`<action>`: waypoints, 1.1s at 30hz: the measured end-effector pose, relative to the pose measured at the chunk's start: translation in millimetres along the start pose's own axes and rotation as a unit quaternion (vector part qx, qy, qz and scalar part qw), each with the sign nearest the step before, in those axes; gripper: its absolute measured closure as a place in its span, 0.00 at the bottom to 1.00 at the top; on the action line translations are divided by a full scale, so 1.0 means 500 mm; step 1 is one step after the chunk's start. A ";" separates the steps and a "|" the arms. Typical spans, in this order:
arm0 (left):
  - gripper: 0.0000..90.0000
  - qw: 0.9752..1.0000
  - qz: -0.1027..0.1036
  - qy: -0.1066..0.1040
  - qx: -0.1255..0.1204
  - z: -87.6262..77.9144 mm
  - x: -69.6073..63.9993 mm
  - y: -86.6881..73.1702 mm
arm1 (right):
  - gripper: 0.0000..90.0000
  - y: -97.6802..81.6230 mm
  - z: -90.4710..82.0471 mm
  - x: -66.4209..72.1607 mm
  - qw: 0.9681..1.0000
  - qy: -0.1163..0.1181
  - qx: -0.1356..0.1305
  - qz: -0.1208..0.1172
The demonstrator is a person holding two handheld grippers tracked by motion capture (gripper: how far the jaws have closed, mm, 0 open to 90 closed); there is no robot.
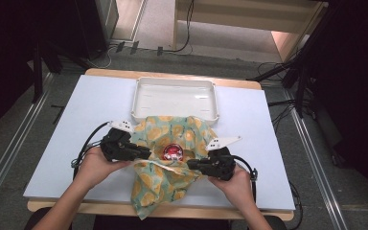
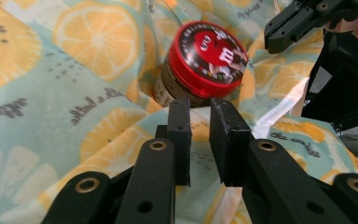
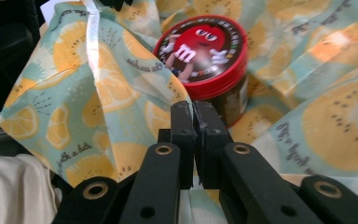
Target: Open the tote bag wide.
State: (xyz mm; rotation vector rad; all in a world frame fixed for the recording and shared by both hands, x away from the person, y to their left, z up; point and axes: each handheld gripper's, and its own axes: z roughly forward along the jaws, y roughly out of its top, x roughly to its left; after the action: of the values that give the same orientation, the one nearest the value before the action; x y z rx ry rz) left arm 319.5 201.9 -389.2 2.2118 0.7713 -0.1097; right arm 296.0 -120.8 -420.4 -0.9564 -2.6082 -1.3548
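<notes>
A cloth (image 1: 163, 184) printed with lemon slices lies spread on the white table. On its middle stands a small jar with a red lid (image 1: 173, 152), close ahead in the left gripper view (image 2: 207, 56) and in the right gripper view (image 3: 200, 51). My left gripper (image 1: 148, 153) is at the cloth's left side, its jaws (image 2: 200, 105) a narrow gap apart with cloth showing in the gap. My right gripper (image 1: 190, 165) is at the jar's right, and its jaws (image 3: 194, 105) are pressed together on a raised fold of cloth (image 3: 98, 88).
An empty white tray (image 1: 175, 80) stands just behind the cloth, whose far edge touches it. Bare table (image 1: 91, 110) lies to the left and right. The cloth's near corner hangs over the front edge. The right gripper's jaws (image 2: 289, 28) show at the upper right of the left gripper view.
</notes>
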 end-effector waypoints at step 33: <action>1.00 0.999 0.011 -0.029 0.033 0.039 -0.055 -0.054 | 0.91 0.011 -0.021 0.018 0.999 -0.017 -0.029 -0.014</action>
State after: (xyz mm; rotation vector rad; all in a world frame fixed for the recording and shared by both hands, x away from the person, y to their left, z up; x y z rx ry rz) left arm 285.1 188.5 -411.6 2.2682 0.7209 -0.1899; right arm 289.4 -121.7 -407.2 -0.9615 -2.6312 -1.4415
